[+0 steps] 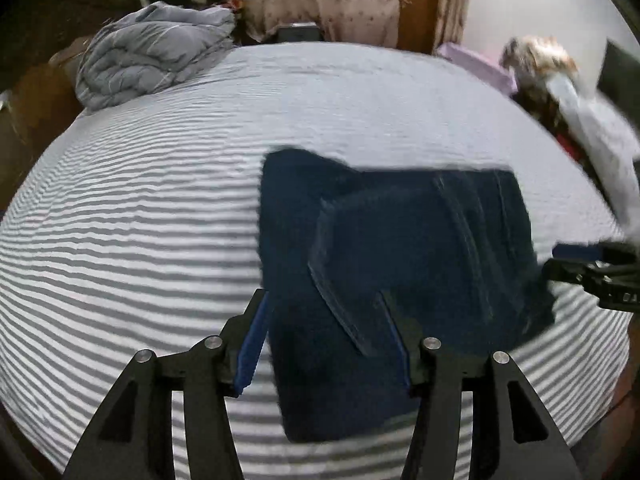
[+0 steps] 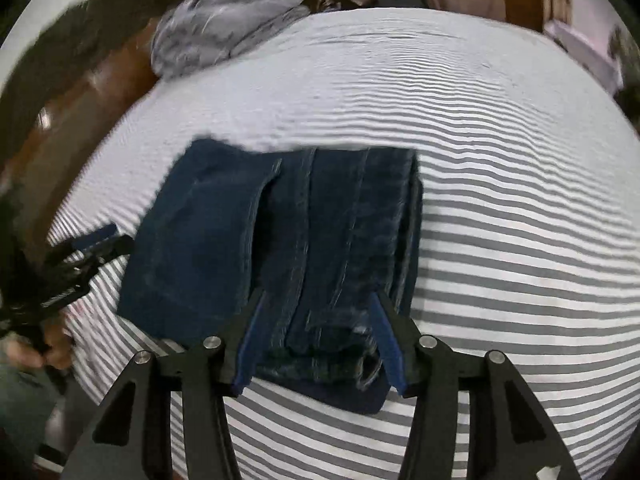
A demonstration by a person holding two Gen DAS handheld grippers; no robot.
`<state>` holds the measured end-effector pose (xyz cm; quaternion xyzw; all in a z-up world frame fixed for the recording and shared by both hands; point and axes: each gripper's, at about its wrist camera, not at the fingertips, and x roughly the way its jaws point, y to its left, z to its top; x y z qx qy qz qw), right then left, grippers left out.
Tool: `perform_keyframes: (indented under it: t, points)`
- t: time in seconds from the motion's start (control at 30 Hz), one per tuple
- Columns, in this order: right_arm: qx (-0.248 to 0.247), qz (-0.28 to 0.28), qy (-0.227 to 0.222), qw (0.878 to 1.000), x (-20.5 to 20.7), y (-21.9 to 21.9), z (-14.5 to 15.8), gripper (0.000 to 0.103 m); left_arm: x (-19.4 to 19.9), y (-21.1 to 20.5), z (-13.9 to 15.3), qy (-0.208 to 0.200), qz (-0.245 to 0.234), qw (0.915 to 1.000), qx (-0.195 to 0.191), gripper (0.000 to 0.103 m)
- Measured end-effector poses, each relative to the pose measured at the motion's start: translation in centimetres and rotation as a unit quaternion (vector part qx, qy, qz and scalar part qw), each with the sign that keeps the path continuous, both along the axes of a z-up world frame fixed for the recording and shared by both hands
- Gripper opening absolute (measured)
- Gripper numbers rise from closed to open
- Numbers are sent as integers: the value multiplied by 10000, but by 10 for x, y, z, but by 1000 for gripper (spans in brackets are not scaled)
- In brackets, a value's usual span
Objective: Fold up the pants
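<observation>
Folded dark blue pants (image 2: 280, 248) lie flat on the striped bed sheet (image 1: 140, 208), near its front edge.

Left wrist view: the left gripper (image 1: 326, 344) stands partly open over the near left part of the pants, gripping nothing; the right gripper (image 1: 592, 268) shows just beside the pants' right edge. This view alone shows a back pocket. Right wrist view: the right gripper (image 2: 316, 344), partly open and holding nothing, sits over the near right end, where seams and hems lie stacked; the left gripper (image 2: 86, 252) and a hand (image 2: 52, 350) appear at the left. A grey quilt (image 1: 152, 56) rests at the far left corner.
</observation>
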<state>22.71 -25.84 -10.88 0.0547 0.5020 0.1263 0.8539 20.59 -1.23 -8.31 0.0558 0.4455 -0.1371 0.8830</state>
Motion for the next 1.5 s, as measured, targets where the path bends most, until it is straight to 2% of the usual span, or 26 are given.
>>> perform_keyframes:
  t: [0.1,0.17,0.3,0.57,0.6,0.63,0.7,0.8,0.83,0.93,1.07,1.13,1.23,1.37,1.5]
  points:
    - [-444,-17,108,9990,-7,16,-16,48,-3,-6,-22,236,122,9995,188,54]
    - [-843,-46,65,9964,-11,24,-26,48,-5,-12,-32,146,244,9984,490,54]
    - [-958,-198,53,9952,-8,28,-38,48,-5,-27,-46,49,299,9944,1009,56]
    - [-904,-237,63,9956,-5,27,-41,49,0,-27,-55,67,517,9938,979,60]
    - [-903,-260,72,9956,-5,25,-42,53,1,-27,-55,62,528,9939,969,61]
    - [-932,-323,93,9951,-4,24,-42,65,1,-26,-54,72,550,9939,949,61]
    - [-883,-611,255,9939,2,17,-47,78,2,-26,-53,106,574,9940,920,61]
    - [-222,-1008,615,9928,6,-6,-56,80,5,-23,-47,211,661,9939,856,62]
    - [-166,-1025,620,9927,6,-9,-55,80,4,-22,-45,263,692,9939,817,62]
    - [-558,-953,298,9934,-3,-4,-38,81,-2,-17,-34,357,791,9943,616,62]
    - [-946,-828,-211,9918,-25,15,-1,82,-21,-15,-17,212,899,9935,660,62]
    - [-1126,-743,-437,9899,-40,29,15,90,-33,-16,-7,102,921,9929,744,62]
    - [-1305,-665,-711,9867,-59,44,33,91,-49,-15,8,9,953,9928,725,62]
    - [-1246,-627,-822,9868,-80,56,45,92,-68,-8,23,-104,1152,9911,660,63]
    - [-1202,-689,-808,9871,-97,57,47,92,-83,-6,32,-214,1263,9887,784,63]
